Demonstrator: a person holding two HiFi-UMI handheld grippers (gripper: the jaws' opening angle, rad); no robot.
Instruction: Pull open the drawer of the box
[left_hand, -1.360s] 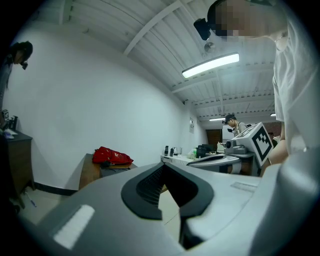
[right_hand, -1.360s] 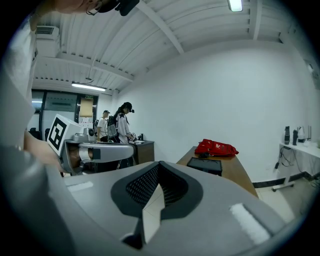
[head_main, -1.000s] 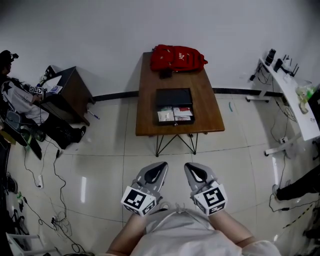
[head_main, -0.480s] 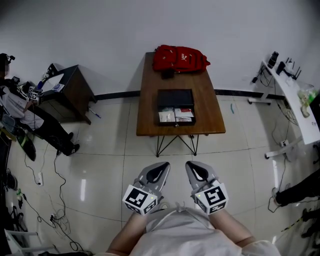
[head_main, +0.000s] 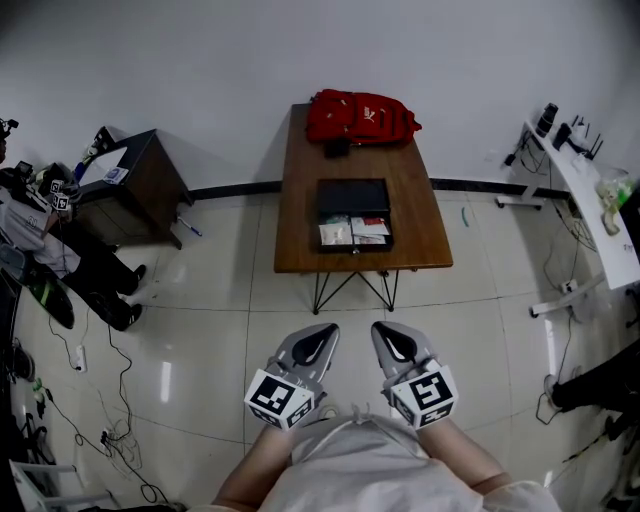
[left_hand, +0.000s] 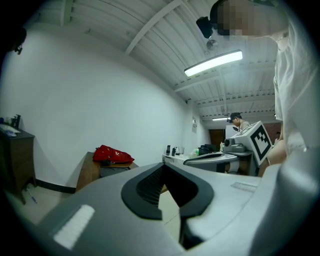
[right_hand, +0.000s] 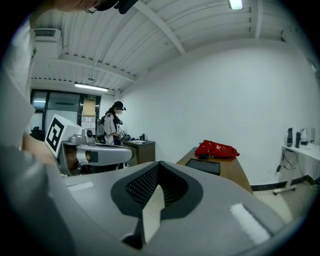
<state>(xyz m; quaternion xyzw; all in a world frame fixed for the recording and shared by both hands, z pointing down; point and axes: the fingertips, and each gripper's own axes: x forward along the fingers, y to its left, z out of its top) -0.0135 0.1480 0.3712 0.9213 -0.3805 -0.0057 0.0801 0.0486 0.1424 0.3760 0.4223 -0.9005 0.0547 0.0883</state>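
Head view: the box (head_main: 351, 193) sits mid-tabletop (head_main: 420, 225), just in front of a red bag (head_main: 360, 116). Its drawer (head_main: 354, 232) already stands pulled out toward us, with flat packets showing inside. The left tool (head_main: 319, 334) and right tool (head_main: 384, 334) hang close to our body over the floor (head_main: 200, 330), well apart from the tabletop. Against the frames of the last second we note almost no change. The tools sit where they were and the drawer is equally far out. Only the framing has crept a little, and a person (head_main: 45, 215) at the left edge has shifted. Left gripper view: jaws together, tips meeting, nothing between them; the bag and tabletop lie far off. Right gripper view: jaws likewise closed on nothing, with the box (right_hand: 202, 166) visible far ahead on the tabletop. Our reading: with the drawer out and both tools idle near the body, the pull looks complete, and no further step seems in hand.
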